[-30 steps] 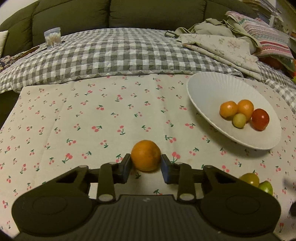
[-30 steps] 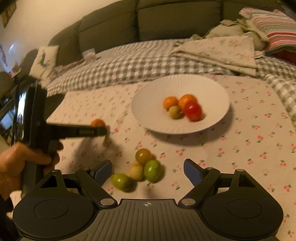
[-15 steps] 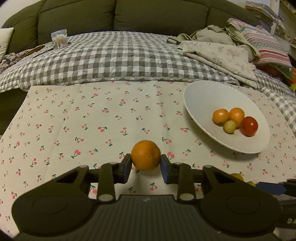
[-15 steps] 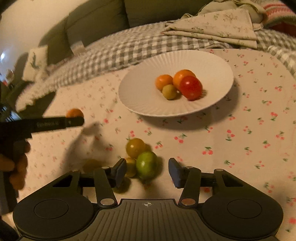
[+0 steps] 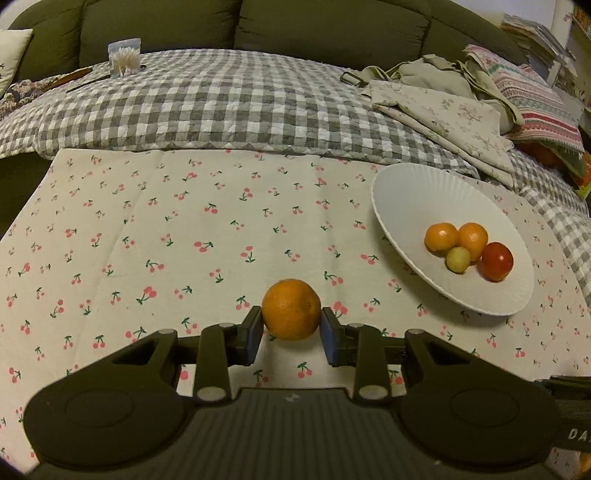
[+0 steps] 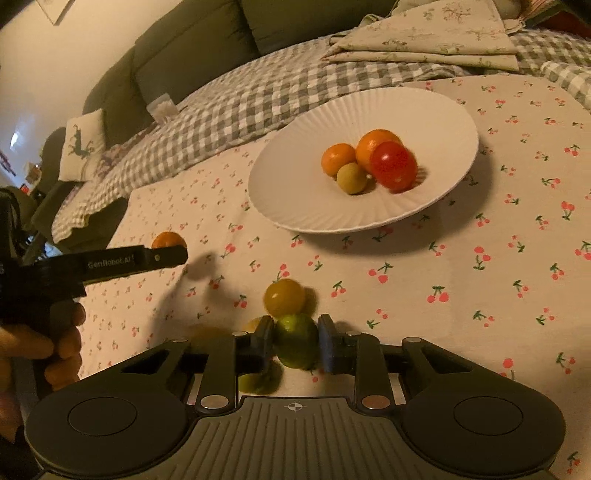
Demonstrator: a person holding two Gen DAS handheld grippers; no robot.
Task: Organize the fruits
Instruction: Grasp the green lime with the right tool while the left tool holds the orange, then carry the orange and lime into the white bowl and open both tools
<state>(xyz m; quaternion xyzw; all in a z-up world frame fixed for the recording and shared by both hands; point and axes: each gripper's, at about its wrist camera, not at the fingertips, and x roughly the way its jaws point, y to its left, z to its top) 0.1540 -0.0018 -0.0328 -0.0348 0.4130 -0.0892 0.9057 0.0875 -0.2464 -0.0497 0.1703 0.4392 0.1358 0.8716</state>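
Note:
My left gripper (image 5: 291, 328) is shut on an orange (image 5: 291, 308), held above the cherry-print cloth; the right wrist view shows that orange (image 6: 168, 240) behind the left gripper's finger. My right gripper (image 6: 295, 341) is shut on a green lime (image 6: 295, 340). A yellow-green tomato (image 6: 284, 297) sits just beyond it, and another green fruit (image 6: 256, 382) lies under the left finger. A white plate (image 5: 399, 199) at the right holds two oranges, a small yellow fruit (image 5: 458, 259) and a red tomato (image 5: 496, 261). The same plate (image 6: 295, 192) lies ahead in the right wrist view.
A grey checked quilt (image 5: 221, 103) and a dark green sofa (image 5: 332, 33) rise behind the cloth. Folded fabrics (image 5: 443, 110) are piled at the back right, and a clear box of cotton swabs (image 5: 124, 59) stands at the back left. A person's hand (image 6: 37, 347) holds the left gripper.
My right gripper moved down over the loose fruits and went from wide open to shut on the green lime. The left gripper lifted slightly, still holding the orange.

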